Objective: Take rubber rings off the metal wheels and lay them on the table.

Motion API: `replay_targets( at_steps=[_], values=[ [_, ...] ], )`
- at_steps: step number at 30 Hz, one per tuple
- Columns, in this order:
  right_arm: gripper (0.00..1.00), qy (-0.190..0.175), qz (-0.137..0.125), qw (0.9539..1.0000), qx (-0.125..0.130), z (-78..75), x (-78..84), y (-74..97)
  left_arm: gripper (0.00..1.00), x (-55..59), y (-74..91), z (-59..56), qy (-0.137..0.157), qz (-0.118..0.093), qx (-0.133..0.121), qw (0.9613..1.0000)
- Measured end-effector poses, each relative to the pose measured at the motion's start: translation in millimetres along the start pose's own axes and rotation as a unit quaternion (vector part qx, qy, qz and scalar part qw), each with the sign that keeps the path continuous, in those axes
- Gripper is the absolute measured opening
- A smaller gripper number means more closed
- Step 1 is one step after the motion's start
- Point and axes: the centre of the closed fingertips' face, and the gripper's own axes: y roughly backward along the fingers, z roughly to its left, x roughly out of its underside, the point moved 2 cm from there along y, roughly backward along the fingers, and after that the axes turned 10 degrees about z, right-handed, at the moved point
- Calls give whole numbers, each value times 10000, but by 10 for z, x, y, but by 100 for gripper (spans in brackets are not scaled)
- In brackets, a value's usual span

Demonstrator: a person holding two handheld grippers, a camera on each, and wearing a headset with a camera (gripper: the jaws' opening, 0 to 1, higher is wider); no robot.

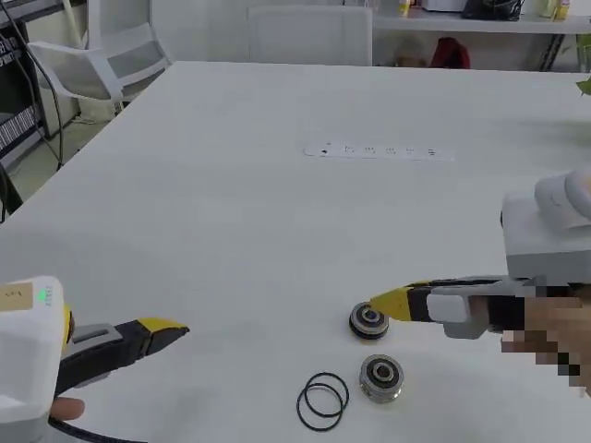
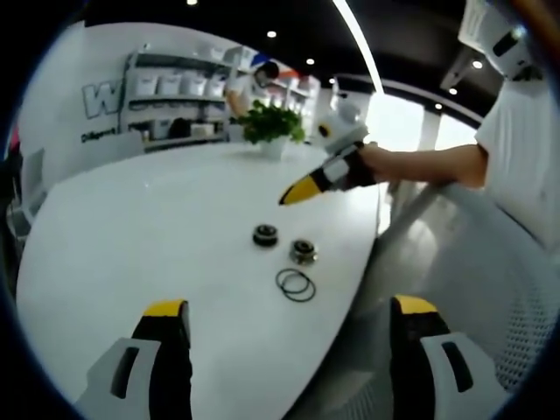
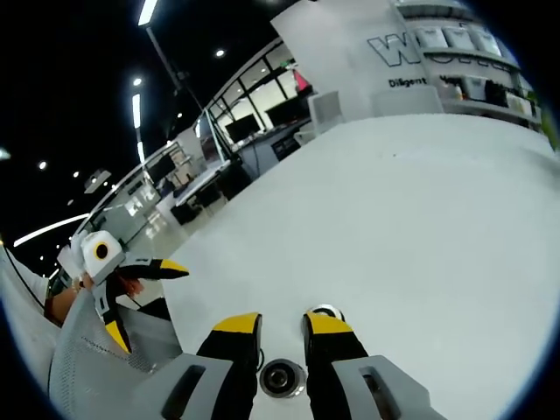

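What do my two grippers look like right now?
The left gripper and right gripper match: black jaws with yellow tips on grey and white bodies. A black cable runs beneath the left one. The person wears a white short sleeve.

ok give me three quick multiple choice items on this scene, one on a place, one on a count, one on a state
1. Where are the rings?
A flat on the table, beside the wheels
B stacked on a wheel
C in a gripper

2. How many wheels are on the table?
A one
B two
C four

3. How do the left gripper jaws stand?
A wide apart
B shut
C shut on a ring

Key:
1 A, the rings lie on bare table next to the near wheel.
2 B, that wheel plus the far wheel.
3 A, the left gripper view shows a wide gap with nothing held.
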Motion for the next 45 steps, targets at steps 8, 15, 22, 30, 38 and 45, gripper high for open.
replay_targets(
  at_steps=[8,15,22,30,38,45],
  values=[
    [17,-151,-64,9998,88,-61,-2,28,96,-170,1,-18,-413,37,24,9991],
    [17,-193,-5,9995,241,-153,28,29,93,-542,23,0,-780,1,25,9969],
    [16,-284,16,9990,354,-227,56,34,89,-1050,33,19,-1332,-253,4,9908],
    [16,-328,46,9984,456,-287,81,47,84,-1462,-70,58,-1809,-462,76,9824],
    [16,-347,56,9980,519,-336,97,56,78,-1719,-248,103,-2272,-480,117,9726],
    [16,-336,123,9976,585,-384,133,47,67,-1932,-491,106,-2749,-498,17,9602]
  ],
)
